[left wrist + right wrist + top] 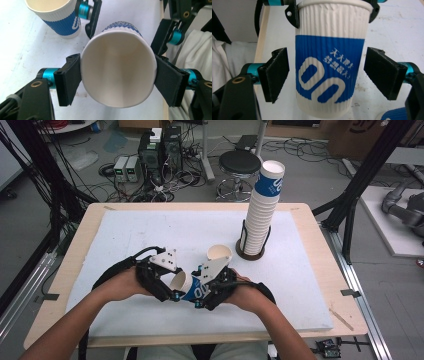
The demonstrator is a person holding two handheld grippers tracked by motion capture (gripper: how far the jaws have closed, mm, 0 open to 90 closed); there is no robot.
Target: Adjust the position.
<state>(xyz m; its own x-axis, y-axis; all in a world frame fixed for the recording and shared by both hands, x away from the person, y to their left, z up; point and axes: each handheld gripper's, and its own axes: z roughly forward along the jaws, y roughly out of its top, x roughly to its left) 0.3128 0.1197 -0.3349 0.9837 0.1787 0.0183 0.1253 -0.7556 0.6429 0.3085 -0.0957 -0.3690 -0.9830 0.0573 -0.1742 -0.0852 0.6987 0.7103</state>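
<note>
Left hand-held gripper (117,75) pinches the rim end of a paper cup (117,72); both pads press the rim from either side and squash the mouth slightly oval. The cup lies on its side in the air, mouth facing the left hand-held gripper, blue-and-white ribbed body pointing toward the right one.

Right hand-held gripper (325,75) is spread around the same cup's base half. Its pads stand off both sides of the blue band with gaps showing, so no contact and no grip.

In the high view the held cup (186,285) sits between the two hands near the front middle of the counter (125,235), left hand-held gripper (167,287) on its left, right hand-held gripper (207,292) on its right, above the white mat.

Just beyond the hands a second cup (220,254) stands upright on the mat, mouth up. Farther right and farther back a tall cup stack (263,205) rises from a dark round holder (250,251). Floor beyond the counter has a stool (240,167) and tangled cables.
</note>
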